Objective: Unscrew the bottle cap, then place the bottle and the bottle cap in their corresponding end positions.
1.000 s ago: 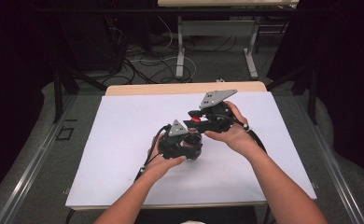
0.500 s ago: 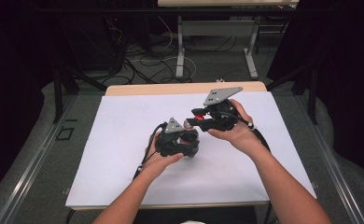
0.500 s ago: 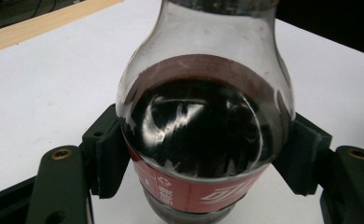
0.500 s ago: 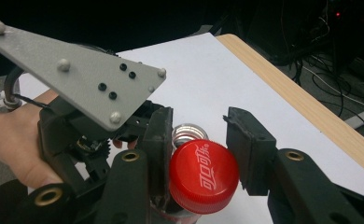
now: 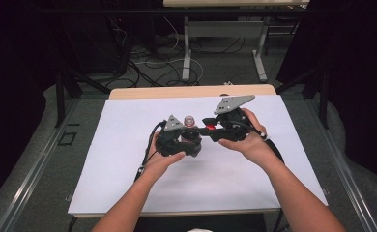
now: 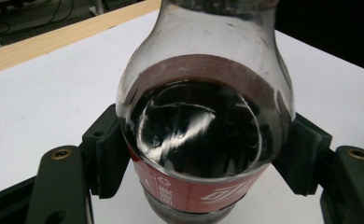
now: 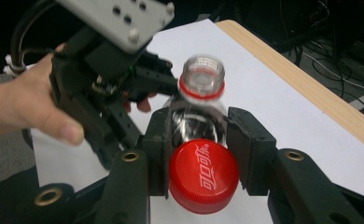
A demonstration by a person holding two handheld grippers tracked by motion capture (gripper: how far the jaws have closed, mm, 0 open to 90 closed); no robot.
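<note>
Right gripper point(image 7: 203, 179): jaws closed on the red cap point(image 7: 203, 175), which sits clear of the bottle's mouth, apparently unscrewed and held apart.
Left gripper point(image 6: 208, 163): pads pressed on both sides of the bottle point(image 6: 203, 135) at its labelled waist, probably to stop it turning or tipping.
Bottle: upright near the middle of the white table point(image 5: 128, 125), open neck point(image 7: 202, 77) with its red ring exposed, dark drink inside.
Hands: the left hand point(image 5: 165, 162) and right hand point(image 5: 247, 142) hold the grippers close together above the table.
Judgement: the cap looks already off.
</note>
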